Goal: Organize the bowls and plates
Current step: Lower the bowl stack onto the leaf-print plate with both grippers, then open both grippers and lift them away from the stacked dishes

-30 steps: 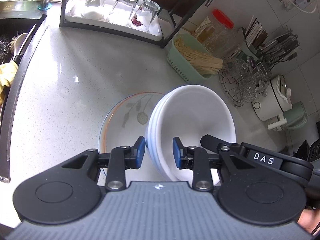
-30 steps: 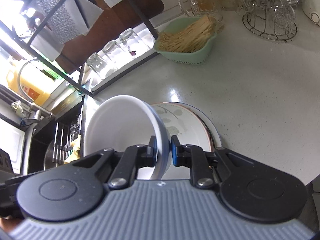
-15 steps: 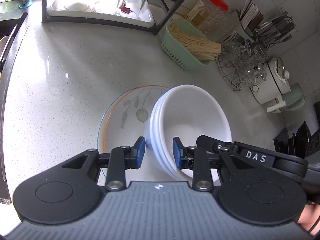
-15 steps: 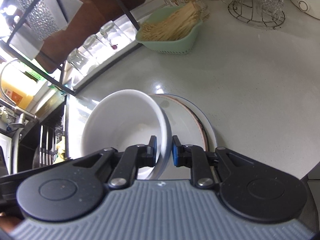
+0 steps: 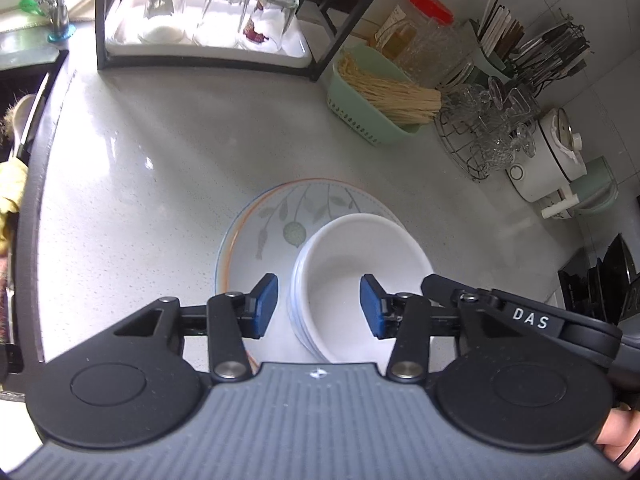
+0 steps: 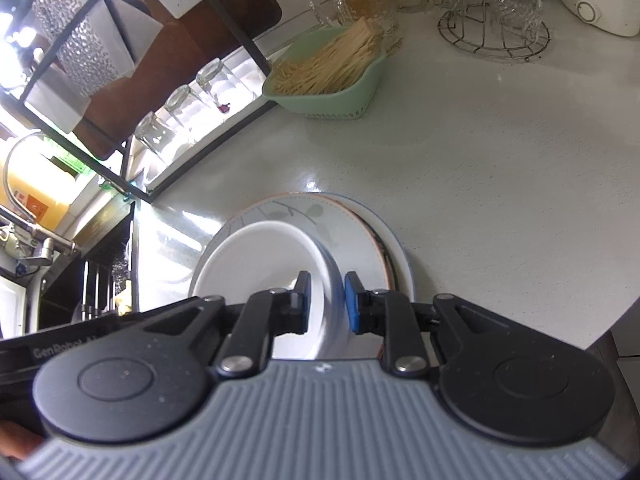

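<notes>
A stack of white bowls [image 5: 352,280] sits on a leaf-patterned plate [image 5: 276,232] with an orange rim, on the white counter. My left gripper [image 5: 318,306] is open, its blue pads either side of the stack's left wall without touching. My right gripper [image 6: 326,306] has opened a little; its pads straddle the right wall of the bowls [image 6: 264,264] with a small gap. The plate [image 6: 352,232] lies on other plates in the right wrist view.
A green basket of sticks [image 5: 384,96] stands behind. A black rack with upturned glasses [image 5: 224,16] is at the back. A wire stand of glassware [image 5: 488,136] and a white cooker [image 5: 548,156] are at the right. The sink [image 5: 16,128] is at the left.
The bowl stack has come down level onto the plate. My left gripper has opened wide and let go. My right gripper's pads have parted slightly from the bowl wall.
</notes>
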Available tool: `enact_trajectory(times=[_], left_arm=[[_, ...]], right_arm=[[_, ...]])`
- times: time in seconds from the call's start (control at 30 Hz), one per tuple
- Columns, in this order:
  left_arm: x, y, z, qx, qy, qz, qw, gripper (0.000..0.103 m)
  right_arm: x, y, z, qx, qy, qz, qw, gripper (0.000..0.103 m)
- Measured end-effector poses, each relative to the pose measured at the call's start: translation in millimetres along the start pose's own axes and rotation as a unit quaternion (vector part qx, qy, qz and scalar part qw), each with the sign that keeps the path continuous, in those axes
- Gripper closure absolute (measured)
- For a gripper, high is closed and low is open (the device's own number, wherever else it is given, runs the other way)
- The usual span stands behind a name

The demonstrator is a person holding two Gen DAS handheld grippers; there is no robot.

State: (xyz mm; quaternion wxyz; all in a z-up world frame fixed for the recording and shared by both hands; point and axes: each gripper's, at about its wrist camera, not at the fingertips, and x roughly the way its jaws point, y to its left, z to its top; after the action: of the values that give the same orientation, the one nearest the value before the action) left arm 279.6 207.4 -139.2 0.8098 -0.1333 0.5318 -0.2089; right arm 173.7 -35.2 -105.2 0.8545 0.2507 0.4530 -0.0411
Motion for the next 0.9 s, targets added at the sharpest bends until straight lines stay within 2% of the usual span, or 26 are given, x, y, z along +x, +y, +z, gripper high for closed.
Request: enact_trajectory(times=[0.23, 0.37, 0.6, 0.9], left_arm=[[-34.4, -25.0, 6.7, 0.026, -0.022, 0.021, 0.9992, 0.052], [-59.6, -45.3, 10.7, 0.047, -0.056, 0.034, 0.9968, 0.052], [-111.6, -83.5, 5.4, 0.062, -0.135, 0.061, 0.9870, 0.052], [-161.3, -151.7, -39.9, 0.057, -0.212, 0.103, 0.9701, 0.050]], right_arm=[[-30.1, 2.9, 12.1, -0.022, -0.025, 0.007, 0.999, 0.081], [-53.9, 5.3, 23.3, -0.048, -0.055, 0.017, 0.997, 0.081], [-109.4, 3.8, 39.6, -0.104, -0.123, 0.042, 0.986, 0.081], [-180.4, -28.5, 35.8, -0.166, -0.172, 0.078, 0.968, 0.081]])
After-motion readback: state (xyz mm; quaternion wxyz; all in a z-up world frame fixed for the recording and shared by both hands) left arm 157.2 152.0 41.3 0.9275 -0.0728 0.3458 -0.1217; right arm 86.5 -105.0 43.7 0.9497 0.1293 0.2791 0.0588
